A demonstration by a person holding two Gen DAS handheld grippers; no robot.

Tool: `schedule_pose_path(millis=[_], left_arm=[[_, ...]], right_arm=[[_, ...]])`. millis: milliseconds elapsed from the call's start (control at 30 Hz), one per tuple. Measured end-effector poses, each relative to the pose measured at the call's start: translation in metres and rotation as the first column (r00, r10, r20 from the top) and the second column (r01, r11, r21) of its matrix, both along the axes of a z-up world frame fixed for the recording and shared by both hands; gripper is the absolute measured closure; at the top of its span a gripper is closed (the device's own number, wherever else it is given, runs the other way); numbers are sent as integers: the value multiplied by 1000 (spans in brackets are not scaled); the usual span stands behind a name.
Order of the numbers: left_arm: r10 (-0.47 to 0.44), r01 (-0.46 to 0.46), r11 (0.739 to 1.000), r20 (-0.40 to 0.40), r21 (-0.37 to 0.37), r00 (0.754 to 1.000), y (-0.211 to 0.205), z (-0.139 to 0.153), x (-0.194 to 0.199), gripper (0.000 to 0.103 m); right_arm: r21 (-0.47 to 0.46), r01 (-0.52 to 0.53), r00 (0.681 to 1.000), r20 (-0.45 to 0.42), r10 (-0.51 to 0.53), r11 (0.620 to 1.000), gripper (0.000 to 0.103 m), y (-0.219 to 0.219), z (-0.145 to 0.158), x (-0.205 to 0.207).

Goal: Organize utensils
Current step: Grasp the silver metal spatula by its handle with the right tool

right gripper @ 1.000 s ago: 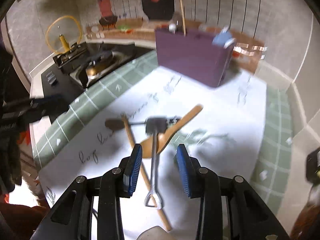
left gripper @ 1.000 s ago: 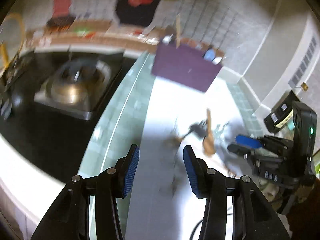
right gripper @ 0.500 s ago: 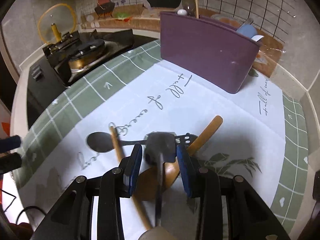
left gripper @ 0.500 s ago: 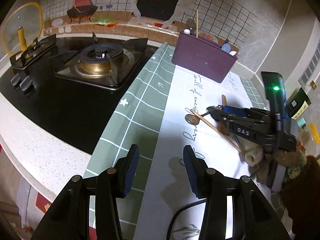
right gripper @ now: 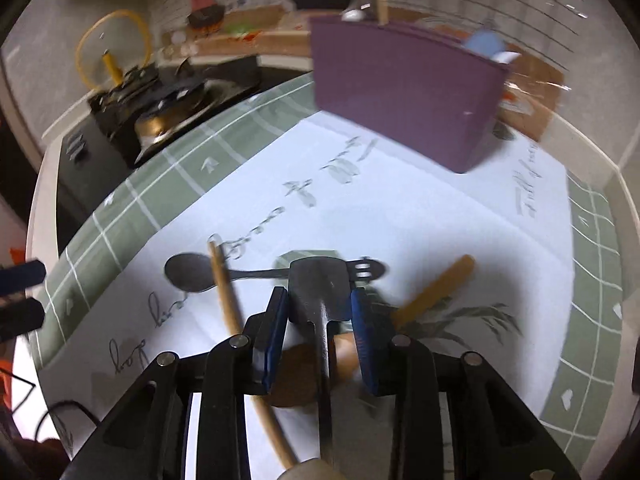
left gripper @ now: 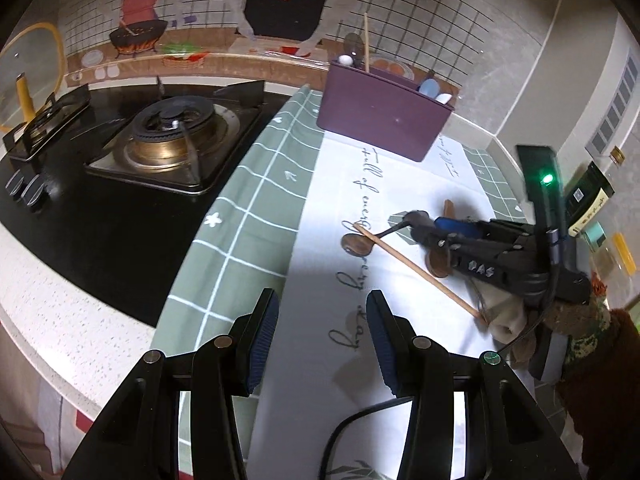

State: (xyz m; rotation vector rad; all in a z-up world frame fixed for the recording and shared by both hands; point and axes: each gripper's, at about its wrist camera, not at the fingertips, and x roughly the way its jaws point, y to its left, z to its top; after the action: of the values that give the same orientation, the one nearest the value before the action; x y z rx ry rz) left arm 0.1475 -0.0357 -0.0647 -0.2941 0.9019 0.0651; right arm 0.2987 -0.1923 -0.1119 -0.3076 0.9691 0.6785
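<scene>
Left gripper (left gripper: pixel 320 340): my jaws are wide open with nothing between them. They hang over the white cloth (left gripper: pixel 320 380) at the 6 o'clock edge of the left view.

Right gripper (right gripper: pixel 318 324): my jaws are closing around the flat head of the small metal spatula (right gripper: pixel 318 284). The head sits right between the blue pads (right gripper: pixel 276 328). The picture is blurry, so I cannot tell if the pads press on it yet.

Small metal spatula: it lies on the cloth on the desk, head at 12 o'clock from my right jaws, thin handle running back toward 6 o'clock under them.

Metal spoon (right gripper: pixel 192 272): it lies flat, bowl at 9 o'clock of the spatula head, handle passing under that head toward 3 o'clock.

Wooden stick (right gripper: pixel 228 300): long and thin, it crosses over the spoon's neck and runs down to 6 o'clock.

Wooden spoon (right gripper: pixel 436 288): its handle points to 2 o'clock from my right jaws. Its brown bowl is under the jaws.

Purple holder (right gripper: pixel 404 92): it stands upright at 12 o'clock, far side of the cloth, well apart from the loose things. A stick and some spoons poke out of its top.

Stove (left gripper: pixel 172 144): at 10 o'clock in the left view, beside the green checked mat (left gripper: pixel 256 200).
</scene>
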Motion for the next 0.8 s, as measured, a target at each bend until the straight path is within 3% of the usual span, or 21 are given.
schedule_pose_path(millis=[300,533,800], left_arm=[[-100,92,989,-59,-115,993,-19,-16,40,56],[-222,185,948,-123,-259,967,-55,-35,75,56],[-205,158,947,-148,-279,968,-49,-51,103,56]], right_arm=[[53,125,992,29,-126,991,74,-59,28,0],[31,222,973,64,-223,975,74,-97,31,-9],[34,249,966,61,-251,968,74,-105,24,-14]])
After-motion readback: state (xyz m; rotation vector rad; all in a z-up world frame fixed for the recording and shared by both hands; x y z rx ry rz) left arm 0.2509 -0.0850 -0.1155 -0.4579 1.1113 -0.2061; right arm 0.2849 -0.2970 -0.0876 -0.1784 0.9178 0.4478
